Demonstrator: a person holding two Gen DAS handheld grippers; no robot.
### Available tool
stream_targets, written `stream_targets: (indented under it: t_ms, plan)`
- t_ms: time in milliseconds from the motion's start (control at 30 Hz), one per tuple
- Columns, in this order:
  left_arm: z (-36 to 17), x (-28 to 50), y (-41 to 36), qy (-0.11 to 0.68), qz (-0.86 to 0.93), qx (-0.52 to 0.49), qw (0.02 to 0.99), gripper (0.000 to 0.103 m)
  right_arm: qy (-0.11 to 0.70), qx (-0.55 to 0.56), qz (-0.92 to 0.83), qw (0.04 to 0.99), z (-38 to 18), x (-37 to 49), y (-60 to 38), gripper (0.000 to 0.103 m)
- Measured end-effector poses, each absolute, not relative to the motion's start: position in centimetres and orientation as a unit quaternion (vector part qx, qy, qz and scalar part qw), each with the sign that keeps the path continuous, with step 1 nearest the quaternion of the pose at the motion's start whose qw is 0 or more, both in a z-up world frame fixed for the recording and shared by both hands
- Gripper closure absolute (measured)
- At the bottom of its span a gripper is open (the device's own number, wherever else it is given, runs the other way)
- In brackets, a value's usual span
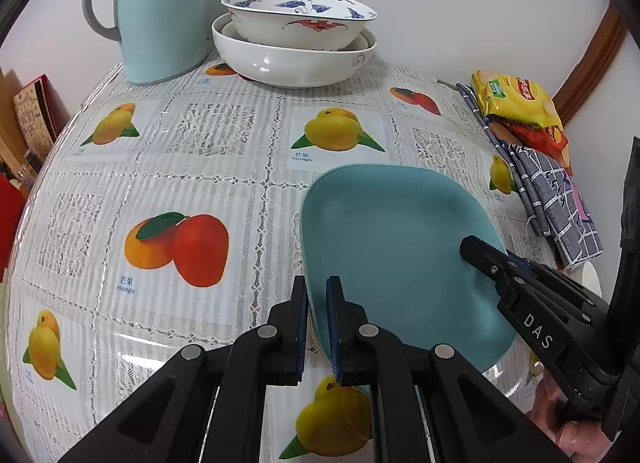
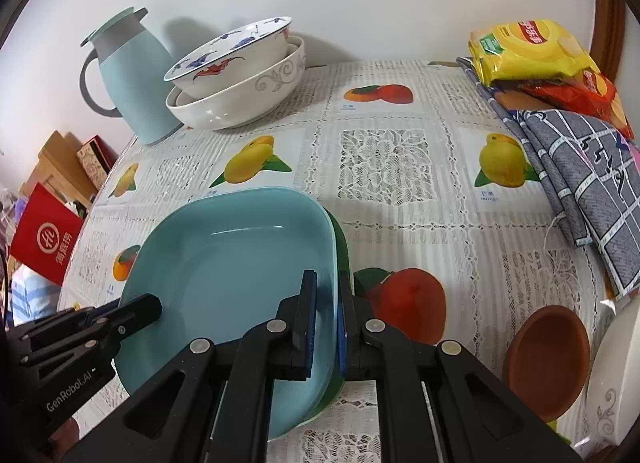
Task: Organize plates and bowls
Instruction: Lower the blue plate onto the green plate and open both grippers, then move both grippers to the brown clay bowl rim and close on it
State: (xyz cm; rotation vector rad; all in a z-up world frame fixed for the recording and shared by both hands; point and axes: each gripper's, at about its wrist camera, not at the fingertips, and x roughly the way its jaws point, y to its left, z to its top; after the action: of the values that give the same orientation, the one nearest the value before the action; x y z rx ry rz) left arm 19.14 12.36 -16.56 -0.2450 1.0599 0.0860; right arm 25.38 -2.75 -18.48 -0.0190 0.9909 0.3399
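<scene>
A light blue square plate (image 1: 396,247) (image 2: 232,271) lies on top of a green plate (image 2: 343,247) on the fruit-print tablecloth. My left gripper (image 1: 318,327) is shut on the blue plate's left rim; it also shows in the right wrist view (image 2: 148,309). My right gripper (image 2: 327,323) is shut on the right rim of the plates; one finger of it shows over the blue plate in the left wrist view (image 1: 480,253). A blue-and-red patterned bowl (image 1: 298,17) (image 2: 230,59) sits stacked inside a white bowl (image 1: 294,59) (image 2: 240,101) at the back.
A light blue thermos jug (image 1: 160,11) (image 2: 128,83) stands left of the bowls. Snack bags (image 1: 516,103) (image 2: 532,49) and a checked cloth (image 1: 556,203) (image 2: 580,179) lie at the right. A brown saucer (image 2: 548,355) and a white dish (image 2: 616,375) sit near right.
</scene>
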Motion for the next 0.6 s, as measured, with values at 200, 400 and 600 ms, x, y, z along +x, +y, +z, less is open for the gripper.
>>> stream_targets:
  t_ms: [200, 400, 600]
  plan:
    - [-17.1, 18.9, 12.6, 0.521, 0.049, -0.126, 0.843, 0.089, 0.464, -0.039, 0.174, 0.868, -18.2, 24.8, -2.2, 0.085]
    - [-16.4, 17.8, 12.3, 0.518, 0.048, -0.121, 0.845, 0.083, 0.444, -0.038, 0.172, 0.878, -16.6, 23.1, -2.6, 0.061]
    - [-14.3, 16.5, 11.2, 0.501, 0.044, -0.108, 0.858, 0.074, 0.432, -0.047, 0.172, 0.884, -15.3, 21.2, -3.2, 0.053]
